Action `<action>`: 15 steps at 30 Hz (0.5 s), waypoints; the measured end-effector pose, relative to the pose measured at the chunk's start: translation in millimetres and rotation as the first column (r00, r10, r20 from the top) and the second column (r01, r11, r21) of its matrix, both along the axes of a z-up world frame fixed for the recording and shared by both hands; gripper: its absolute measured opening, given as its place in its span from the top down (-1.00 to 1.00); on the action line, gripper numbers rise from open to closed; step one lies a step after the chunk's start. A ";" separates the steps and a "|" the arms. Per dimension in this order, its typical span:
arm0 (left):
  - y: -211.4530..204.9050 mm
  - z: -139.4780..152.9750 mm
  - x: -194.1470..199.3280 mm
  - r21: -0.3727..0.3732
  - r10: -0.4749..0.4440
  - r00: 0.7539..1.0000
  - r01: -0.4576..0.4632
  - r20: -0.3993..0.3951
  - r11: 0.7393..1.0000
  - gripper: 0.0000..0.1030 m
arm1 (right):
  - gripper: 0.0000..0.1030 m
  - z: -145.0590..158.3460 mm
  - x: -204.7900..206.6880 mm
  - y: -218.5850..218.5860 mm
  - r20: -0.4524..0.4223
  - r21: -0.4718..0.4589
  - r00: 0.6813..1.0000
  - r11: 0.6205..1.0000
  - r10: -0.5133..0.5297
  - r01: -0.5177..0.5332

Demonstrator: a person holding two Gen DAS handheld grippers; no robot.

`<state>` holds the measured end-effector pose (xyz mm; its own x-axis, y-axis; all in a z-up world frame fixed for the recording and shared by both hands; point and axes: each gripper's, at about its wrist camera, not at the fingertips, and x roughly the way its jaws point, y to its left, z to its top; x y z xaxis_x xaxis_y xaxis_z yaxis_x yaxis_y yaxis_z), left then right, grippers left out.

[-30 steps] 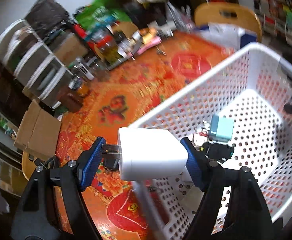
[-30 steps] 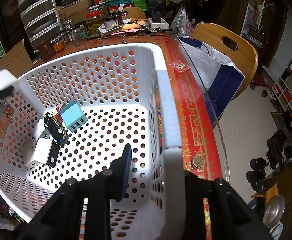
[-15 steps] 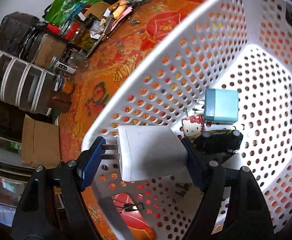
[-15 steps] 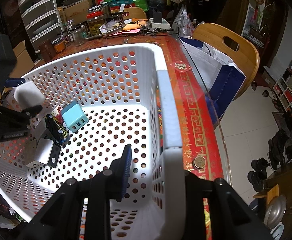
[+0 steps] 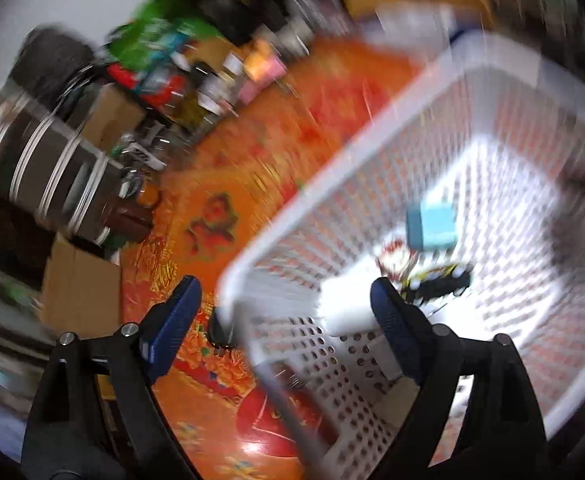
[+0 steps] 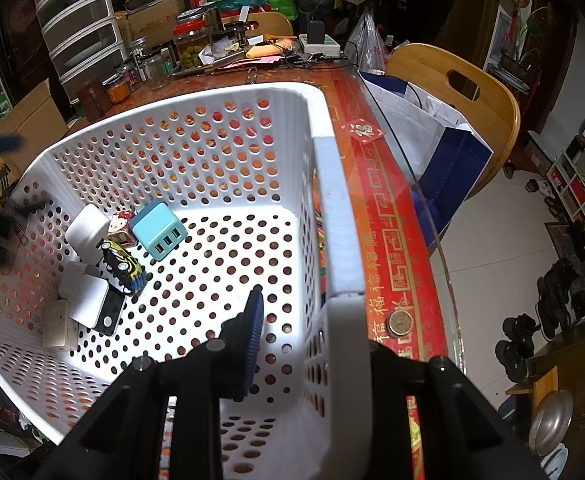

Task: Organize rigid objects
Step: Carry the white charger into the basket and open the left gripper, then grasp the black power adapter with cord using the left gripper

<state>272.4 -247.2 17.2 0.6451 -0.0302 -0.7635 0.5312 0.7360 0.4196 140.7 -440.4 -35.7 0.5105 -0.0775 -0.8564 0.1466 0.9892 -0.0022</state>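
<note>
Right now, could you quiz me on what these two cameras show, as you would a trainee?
1. True or false: the white charger lies inside the white basket.
2. What does the right gripper clamp? A) the basket's wall B) the teal charger C) a coin
3. Fill in: the left gripper stands ____, nothing between its pads.

Key: 1 true; 2 A; 3 open, its jaws having just been opening.

Left tool (image 5: 280,308) angled downward, jaws just opened wide, empty; right tool (image 6: 312,320) angled downward, jaws clamped.
</note>
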 end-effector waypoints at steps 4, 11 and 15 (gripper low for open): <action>92.4 39.6 1.6 -0.186 0.143 0.985 -0.123 0.100 0.975 -1.00 | 0.45 0.0 0.5 -0.6 0.001 -0.001 1.000 1.000 -0.002 0.002; 195.1 -40.6 70.6 -0.313 0.301 0.945 -0.327 -0.129 0.892 -1.00 | 0.45 1.6 3.0 -1.3 -0.006 -0.007 1.000 1.000 0.001 -0.001; 204.6 -85.8 103.5 -0.331 0.288 0.941 -0.332 -0.176 0.884 -1.00 | 0.45 1.9 3.2 -1.4 -0.004 -0.007 1.000 1.000 -0.001 0.001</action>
<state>375.9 -42.5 -68.6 0.5716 -0.1232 -0.8113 0.2810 0.9583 0.0525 144.0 -441.8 -33.8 0.5067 -0.0840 -0.8580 0.1476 0.9890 -0.0096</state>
